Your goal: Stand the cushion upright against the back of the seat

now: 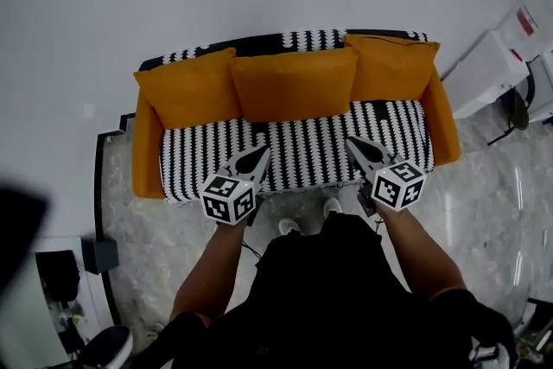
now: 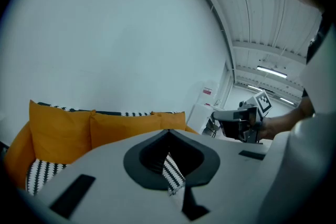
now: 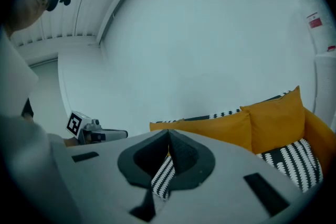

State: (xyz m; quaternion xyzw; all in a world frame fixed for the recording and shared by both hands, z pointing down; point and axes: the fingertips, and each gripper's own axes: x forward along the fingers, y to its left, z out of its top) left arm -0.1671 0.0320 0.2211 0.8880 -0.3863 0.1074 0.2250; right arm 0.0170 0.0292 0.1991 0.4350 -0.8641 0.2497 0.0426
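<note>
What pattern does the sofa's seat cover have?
The seat cover has black-and-white jagged stripes; the head view shows it best.

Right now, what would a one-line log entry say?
cushions: three upright against sofa back | left gripper: shut, empty | right gripper: shut, empty | both: hover near seat front

Three orange cushions (image 1: 294,84) upright against sofa (image 1: 302,155) back; left gripper (image 1: 262,151), right gripper (image 1: 351,142) over its front.

I see the middle orange cushion (image 1: 294,84) upright against the patterned seat back (image 1: 302,40), touching the left cushion (image 1: 190,89) and right cushion (image 1: 390,66), all above the black-and-white seat (image 1: 302,153).
</note>
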